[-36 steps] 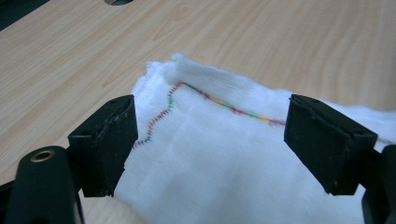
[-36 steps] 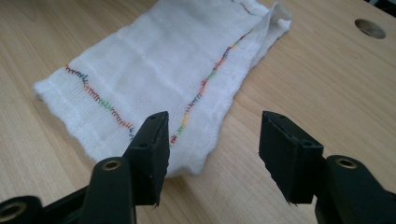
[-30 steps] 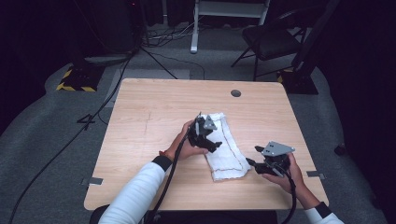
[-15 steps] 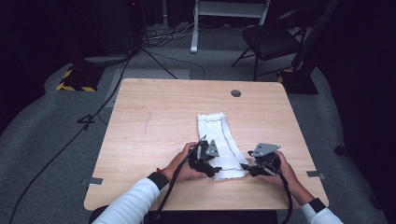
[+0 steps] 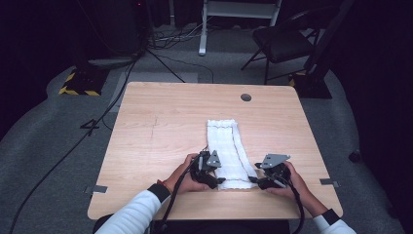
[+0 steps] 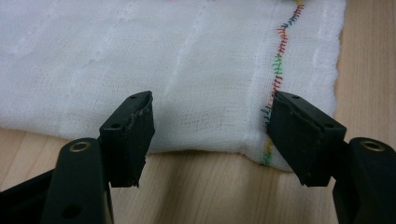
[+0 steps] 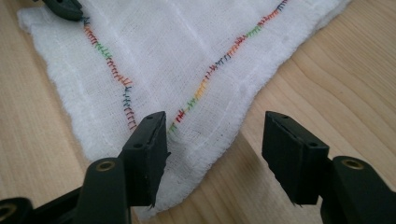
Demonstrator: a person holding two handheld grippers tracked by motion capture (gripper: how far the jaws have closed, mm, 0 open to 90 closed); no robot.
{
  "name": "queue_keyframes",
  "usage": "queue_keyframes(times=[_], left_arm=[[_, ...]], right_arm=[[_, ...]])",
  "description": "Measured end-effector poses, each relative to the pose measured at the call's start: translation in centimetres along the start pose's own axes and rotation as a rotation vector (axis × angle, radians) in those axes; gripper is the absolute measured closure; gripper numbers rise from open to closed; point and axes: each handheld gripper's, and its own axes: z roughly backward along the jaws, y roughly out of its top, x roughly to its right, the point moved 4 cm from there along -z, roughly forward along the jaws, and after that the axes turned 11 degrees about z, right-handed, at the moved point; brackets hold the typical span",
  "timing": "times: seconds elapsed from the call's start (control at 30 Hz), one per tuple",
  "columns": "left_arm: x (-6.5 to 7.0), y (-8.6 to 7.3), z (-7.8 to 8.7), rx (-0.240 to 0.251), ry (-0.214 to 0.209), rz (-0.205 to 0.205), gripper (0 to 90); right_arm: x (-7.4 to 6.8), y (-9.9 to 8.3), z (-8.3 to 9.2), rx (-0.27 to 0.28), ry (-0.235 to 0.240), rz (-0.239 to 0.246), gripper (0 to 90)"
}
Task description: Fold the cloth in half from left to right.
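A white gauze cloth with a multicoloured stitched seam lies flat as a long strip on the wooden table. My left gripper sits at its near left corner. In the left gripper view the jaws have just been closing and stand apart, with the cloth edge lying between them unpressed. My right gripper is at the near right corner. In the right gripper view it is open, straddling the cloth tip. The left gripper's jaw tip shows at the far corner.
A round cable hole sits near the table's far edge. Tape tabs mark the near edge. On the floor behind are a black chair, cables and a yellow-black striped base.
The cloth was bunched shorter under my left gripper at mid table; now it lies stretched flat. My left hand has come back to the near left corner. The right hand barely moved.
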Motion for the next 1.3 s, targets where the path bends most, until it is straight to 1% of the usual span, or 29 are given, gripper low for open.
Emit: queue_keyframes(times=[0.1, 0.13, 0.2, 0.27, 0.4, 0.43, 0.5, 0.53, 0.6, 0.63, 0.67, 0.7, 0.73, 0.77, 0.8, 0.83, 0.87, 0.9, 0.93, 0.97, 1.0, 1.03, 1.07, 1.1, 1.13, 1.17, 1.2, 1.23, 1.3], left_arm=[[0.1, -0.3, 0.2, 0.007, 0.004, 0.0, 31.5], [0.1, -0.6, 0.4, 0.009, 0.007, 0.007, 31.5], [0.3, -1.2, 0.9, 0.013, 0.016, 0.005, 31.3], [0.4, -1.4, 1.1, 0.009, 0.021, 0.007, 31.1], [0.7, -2.0, 1.6, 0.008, 0.036, 0.006, 30.3], [0.9, -2.1, 1.9, 0.002, 0.046, 0.016, 29.8], [0.9, -2.2, 2.0, -0.005, 0.045, 0.017, 29.8], [0.9, -2.2, 2.4, -0.007, 0.053, 0.011, 25.4], [0.8, -2.0, 2.6, -0.004, 0.055, 0.003, 23.5], [0.7, -1.9, 2.9, 0.004, 0.057, 0.006, 22.0], [0.5, -1.7, 3.0, 0.014, 0.052, 0.011, 21.8], [0.3, -1.5, 3.0, 0.018, 0.055, 0.011, 20.8], [-0.3, -1.0, 3.1, 0.017, 0.084, 0.014, 20.3], [-0.3, -1.0, 3.1, 0.017, 0.084, 0.014, 20.3], [-0.6, -0.8, 3.2, 0.021, 0.091, 0.024, 20.3], [-1.3, -0.3, 3.4, 0.04, 0.112, 0.027, 20.3], [-1.3, -0.3, 3.4, 0.04, 0.112, 0.027, 20.4], [-1.6, 0.0, 3.5, 0.049, 0.124, 0.03, 21.6], [-2.0, 0.2, 3.7, 0.05, 0.132, 0.025, 21.6], [-2.2, 0.4, 3.8, 0.052, 0.151, 0.012, 22.7], [-2.5, 0.7, 3.9, 0.063, 0.175, 0.002, 23.0], [-2.8, 1.0, 4.0, 0.077, 0.176, 0.008, 23.1], [-3.2, 1.3, 4.2, 0.08, 0.179, 0.009, 23.0], [-3.4, 1.5, 4.2, 0.089, 0.189, 0.012, 23.0], [-3.7, 1.8, 4.3, 0.093, 0.194, 0.019, 23.0], [-4.1, 2.0, 4.4, 0.099, 0.187, 0.03, 23.0], [-4.8, 2.5, 4.5, 0.116, 0.207, 0.046, 22.9], [-4.8, 2.5, 4.5, 0.116, 0.207, 0.046, 23.1], [-5.6, 3.1, 4.3, 0.115, 0.205, 0.061, 23.0]], right_arm=[[-0.4, 0.2, 0.0, -0.001, 0.002, 0.009, 40.9], [-0.6, 0.4, -0.1, 0.0, 0.003, 0.018, 40.9], [-1.4, 0.7, -0.1, 0.005, 0.016, 0.034, 40.9], [-1.7, 0.8, -0.1, 0.005, 0.02, 0.034, 40.9], [-2.8, 1.2, -0.1, 0.009, 0.032, 0.051, 40.1], [-2.9, 1.3, -0.1, 0.008, 0.033, 0.055, 38.8], [-3.1, 1.3, -0.1, 0.004, 0.037, 0.058, 37.6], [-3.1, 1.5, 0.0, 0.005, 0.046, 0.064, 35.3], [-2.9, 1.5, 0.2, 0.011, 0.045, 0.061, 35.3], [-2.7, 1.6, 0.4, 0.019, 0.044, 0.054, 35.3], [-2.3, 1.7, 0.6, 0.025, 0.032, 0.048, 35.2], [-1.5, 1.9, 0.9, 0.048, 0.015, 0.026, 36.7], [-1.0, 2.1, 1.1, 0.062, 0.002, 0.013, 37.5], [-1.0, 2.1, 1.1, 0.062, 0.002, 0.013, 37.5], [-0.5, 2.4, 1.3, 0.076, -0.007, 0.001, 37.5], [0.5, 2.8, 1.4, 0.087, -0.035, -0.012, 37.7], [0.5, 2.8, 1.4, 0.087, -0.035, -0.012, 37.7], [1.5, 3.2, 1.3, 0.095, -0.064, -0.013, 38.2], [1.5, 3.2, 1.3, 0.095, -0.064, -0.013, 38.2], [2.0, 3.5, 1.2, 0.094, -0.068, -0.02, 38.4], [2.5, 3.7, 1.1, 0.09, -0.074, -0.023, 38.9], [2.9, 3.9, 0.9, 0.082, -0.091, -0.022, 39.4], [4.0, 4.3, 0.8, 0.081, -0.121, -0.034, 39.8], [4.0, 4.3, 0.8, 0.081, -0.121, -0.034, 39.8], [4.3, 4.5, 0.8, 0.09, -0.12, -0.043, 39.8], [4.7, 4.8, 0.7, 0.101, -0.122, -0.051, 39.8], [5.3, 5.3, 0.6, 0.116, -0.127, -0.055, 39.8], [5.3, 5.3, 0.6, 0.116, -0.127, -0.055, 39.8], [5.8, 5.8, 0.3, 0.116, -0.136, -0.053, 39.9]])
